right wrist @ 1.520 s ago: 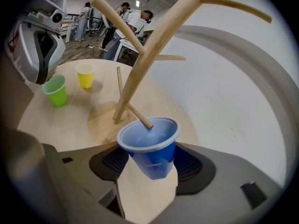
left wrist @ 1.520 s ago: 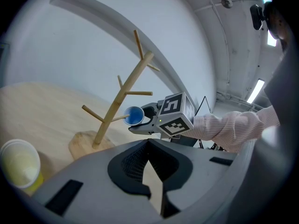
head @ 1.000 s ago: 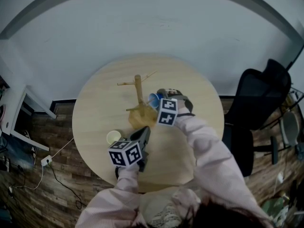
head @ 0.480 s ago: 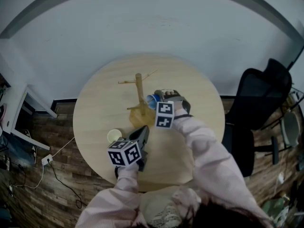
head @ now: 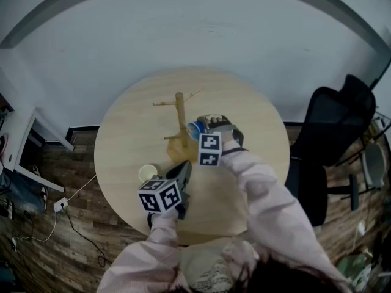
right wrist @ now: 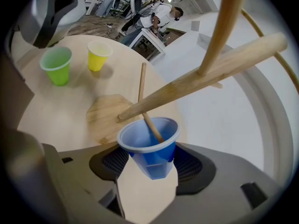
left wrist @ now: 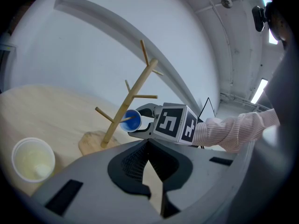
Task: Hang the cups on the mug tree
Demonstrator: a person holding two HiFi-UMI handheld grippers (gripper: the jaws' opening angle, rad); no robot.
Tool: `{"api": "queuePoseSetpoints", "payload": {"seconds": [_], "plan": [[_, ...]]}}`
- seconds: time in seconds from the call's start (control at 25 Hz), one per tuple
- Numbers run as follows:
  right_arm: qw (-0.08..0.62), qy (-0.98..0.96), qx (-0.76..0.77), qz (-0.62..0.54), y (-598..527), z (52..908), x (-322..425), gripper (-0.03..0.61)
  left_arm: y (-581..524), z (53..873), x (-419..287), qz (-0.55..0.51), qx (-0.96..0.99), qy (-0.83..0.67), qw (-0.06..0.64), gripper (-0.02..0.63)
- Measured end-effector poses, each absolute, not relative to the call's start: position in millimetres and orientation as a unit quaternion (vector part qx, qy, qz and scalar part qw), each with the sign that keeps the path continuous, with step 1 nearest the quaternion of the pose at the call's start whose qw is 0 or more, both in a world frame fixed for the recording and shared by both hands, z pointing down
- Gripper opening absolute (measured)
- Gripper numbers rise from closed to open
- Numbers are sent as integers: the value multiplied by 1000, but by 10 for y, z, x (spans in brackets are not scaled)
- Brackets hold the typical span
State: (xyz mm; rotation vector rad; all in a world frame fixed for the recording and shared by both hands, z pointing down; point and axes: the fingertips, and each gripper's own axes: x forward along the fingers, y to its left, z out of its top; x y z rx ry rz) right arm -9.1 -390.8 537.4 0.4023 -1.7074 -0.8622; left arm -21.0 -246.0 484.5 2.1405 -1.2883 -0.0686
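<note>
The wooden mug tree (head: 179,112) stands at the middle of the round table (head: 256,133). My right gripper (head: 200,127) is shut on a blue cup (head: 195,129) just right of the trunk. In the right gripper view the blue cup (right wrist: 152,148) sits tilted between the pads, with a thin peg (right wrist: 150,122) reaching into its mouth. A yellow cup (right wrist: 99,55) and a green cup (right wrist: 58,65) stand on the table beyond the tree's base (right wrist: 105,113). My left gripper (head: 185,168) rests near the front, shut and empty, next to the yellow cup (head: 146,174).
A black office chair (head: 333,127) stands to the right of the table. A white desk (head: 24,145) and a cable with a power strip (head: 60,206) lie on the wooden floor at the left. People are far off in the right gripper view.
My right gripper has rolled a little and edged toward the tree with the blue cup still held. The left gripper has stayed where it was.
</note>
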Motion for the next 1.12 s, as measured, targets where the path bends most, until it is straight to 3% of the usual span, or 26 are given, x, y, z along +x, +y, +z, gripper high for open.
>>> {"api": "queuePoseSetpoints", "payload": {"seconds": [1.12], "plan": [[556,-668,213,-447,-3862,5389,-204,299,-2363,4940,-342,-30,801,-503,324,3]]}}
